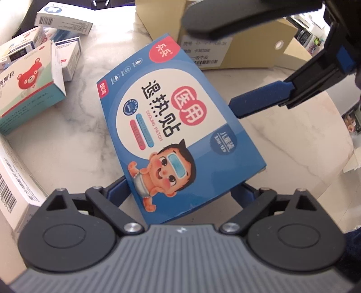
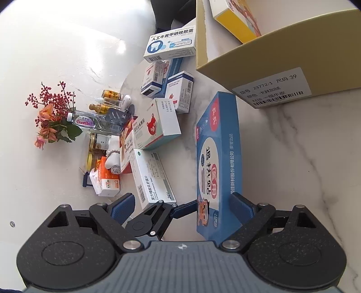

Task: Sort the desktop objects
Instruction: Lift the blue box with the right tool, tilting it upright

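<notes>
A blue cooling-patch box (image 1: 171,133) with a cartoon baby lies between the wide-spread fingers of my left gripper (image 1: 180,191), tilted up over the marble table. The right gripper (image 1: 255,108) reaches in from the upper right, one blue finger against the box's right edge. In the right wrist view the same box (image 2: 216,162) stands on its side. The right gripper (image 2: 182,206) is open, with its right finger (image 2: 242,206) at the box's face. The left gripper's finger (image 2: 183,208) touches the box's other side. Neither gripper clamps the box.
A tan cardboard box (image 2: 279,67) stands open behind, holding a yellow-and-white box (image 2: 237,20). Several medicine boxes (image 2: 158,126) are piled at the left, also in the left wrist view (image 1: 29,88). Small bottles (image 2: 108,101), a flower sprig (image 2: 52,115) and tissues (image 2: 106,180) lie beyond.
</notes>
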Available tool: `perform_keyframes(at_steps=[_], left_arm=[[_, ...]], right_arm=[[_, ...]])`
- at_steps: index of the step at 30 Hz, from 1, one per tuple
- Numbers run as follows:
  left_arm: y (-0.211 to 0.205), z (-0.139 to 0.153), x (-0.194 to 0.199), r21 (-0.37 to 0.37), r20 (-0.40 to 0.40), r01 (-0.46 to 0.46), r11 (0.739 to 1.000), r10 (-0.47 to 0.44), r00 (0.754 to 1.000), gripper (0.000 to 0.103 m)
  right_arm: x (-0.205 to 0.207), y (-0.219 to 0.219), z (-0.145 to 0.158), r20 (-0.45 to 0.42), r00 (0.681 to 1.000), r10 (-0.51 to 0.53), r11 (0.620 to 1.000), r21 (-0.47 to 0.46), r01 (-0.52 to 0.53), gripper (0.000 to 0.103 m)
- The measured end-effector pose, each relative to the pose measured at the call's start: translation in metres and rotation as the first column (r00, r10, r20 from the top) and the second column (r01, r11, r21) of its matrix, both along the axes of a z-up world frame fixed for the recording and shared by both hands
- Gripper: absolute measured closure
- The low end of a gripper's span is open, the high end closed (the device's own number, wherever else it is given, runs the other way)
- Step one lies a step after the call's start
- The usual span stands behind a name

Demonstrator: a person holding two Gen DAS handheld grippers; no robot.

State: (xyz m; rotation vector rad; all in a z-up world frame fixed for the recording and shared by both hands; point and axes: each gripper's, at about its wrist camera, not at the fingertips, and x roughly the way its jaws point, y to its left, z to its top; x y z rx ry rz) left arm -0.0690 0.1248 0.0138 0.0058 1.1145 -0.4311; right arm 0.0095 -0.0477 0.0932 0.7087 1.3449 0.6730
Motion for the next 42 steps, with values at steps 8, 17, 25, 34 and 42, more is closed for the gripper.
perform_keyframes(at_steps=[8, 17, 25, 34, 42], left_arm=[[0.010, -0.002, -0.001, -0.056, -0.009, -0.054, 0.997, 0.054, 0.999, 0.016], [0.009, -0.007, 0.006, -0.042, -0.001, -0.056, 0.998, 0.056, 0.998, 0.016], [0.019, -0.006, 0.019, -0.077, -0.004, -0.074, 0.994, 0.074, 0.997, 0.017], [0.034, -0.009, 0.013, -0.132, 0.001, -0.142, 0.981, 0.144, 0.990, 0.018], [0.060, -0.013, 0.007, -0.198, 0.015, -0.199, 0.960, 0.206, 0.979, 0.012]], right_arm=[[0.010, -0.008, -0.015, -0.040, 0.996, -0.081, 0.995, 0.058, 0.084, 0.011], [0.011, -0.007, -0.025, -0.044, 0.995, -0.087, 0.996, 0.026, 0.089, 0.011], [0.006, 0.001, -0.013, -0.031, 0.998, -0.061, 0.998, 0.017, 0.061, 0.007], [0.010, 0.009, -0.003, -0.067, 0.996, -0.063, 0.996, 0.066, 0.067, 0.006], [0.013, 0.031, 0.004, -0.117, 0.992, -0.043, 0.985, 0.162, 0.062, 0.003]])
